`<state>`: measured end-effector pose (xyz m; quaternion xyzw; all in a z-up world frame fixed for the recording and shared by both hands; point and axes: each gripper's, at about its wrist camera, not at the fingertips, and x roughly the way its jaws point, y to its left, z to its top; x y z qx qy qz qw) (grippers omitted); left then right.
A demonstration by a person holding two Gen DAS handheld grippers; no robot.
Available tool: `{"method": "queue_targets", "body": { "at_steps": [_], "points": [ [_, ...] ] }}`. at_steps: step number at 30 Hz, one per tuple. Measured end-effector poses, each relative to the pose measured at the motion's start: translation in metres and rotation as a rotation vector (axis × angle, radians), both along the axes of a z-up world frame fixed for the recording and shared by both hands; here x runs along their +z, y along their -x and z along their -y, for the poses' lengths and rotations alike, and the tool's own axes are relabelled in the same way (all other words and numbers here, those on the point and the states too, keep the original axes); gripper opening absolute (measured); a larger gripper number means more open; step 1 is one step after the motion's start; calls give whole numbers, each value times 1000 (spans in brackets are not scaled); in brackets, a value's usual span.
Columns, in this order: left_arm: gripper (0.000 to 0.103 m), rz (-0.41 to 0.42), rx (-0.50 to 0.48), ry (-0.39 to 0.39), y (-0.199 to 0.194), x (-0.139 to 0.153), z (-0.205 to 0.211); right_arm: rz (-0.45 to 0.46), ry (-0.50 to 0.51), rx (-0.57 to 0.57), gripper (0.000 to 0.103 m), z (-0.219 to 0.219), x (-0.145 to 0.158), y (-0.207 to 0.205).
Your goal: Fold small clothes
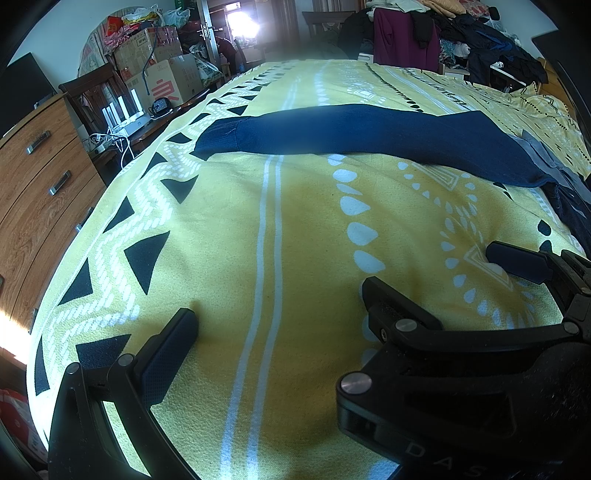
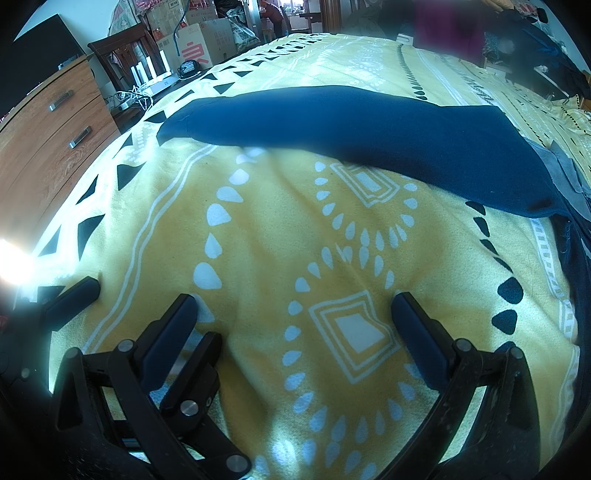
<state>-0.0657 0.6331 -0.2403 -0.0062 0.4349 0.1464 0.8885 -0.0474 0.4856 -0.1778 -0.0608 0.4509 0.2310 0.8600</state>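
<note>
A dark blue garment (image 1: 369, 136) (image 2: 369, 125), folded into a long band, lies flat across the yellow patterned bedspread (image 1: 303, 229) (image 2: 280, 221). A grey cloth (image 1: 539, 155) (image 2: 561, 162) sticks out at its right end. My left gripper (image 1: 284, 310) rests low on the spread, well short of the garment, open with nothing between its fingers. My right gripper (image 2: 291, 299) sits close beside it on the right, also open and empty. One finger (image 1: 517, 262) of the right gripper shows in the left wrist view. A left gripper finger (image 2: 77, 291) shows in the right wrist view.
A wooden dresser (image 1: 37, 192) (image 2: 48, 133) stands along the bed's left edge. Behind it are a chair, a white router (image 1: 129, 114) and cardboard boxes (image 1: 173, 81). Piled clothes (image 1: 443, 33) crowd the far end, and another dark garment (image 1: 569, 218) lies at the right edge.
</note>
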Motion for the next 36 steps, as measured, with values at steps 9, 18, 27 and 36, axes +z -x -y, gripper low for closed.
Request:
{"method": "queue_targets", "body": {
  "at_steps": [9,18,27,36],
  "points": [
    [103,4,-2,14,6,3,-2,7,4,1,103,-3,0,0],
    [103,-16,10,96,7,3,-11,-30,-40,67,103,1,1,-15],
    [103,-114,26,133,1,13,-6,-376,-213,257,103,24,9,-54],
    [103,7,36,224,15,66,38,-555,-431,463,103,81,86,-70]
  ]
}}
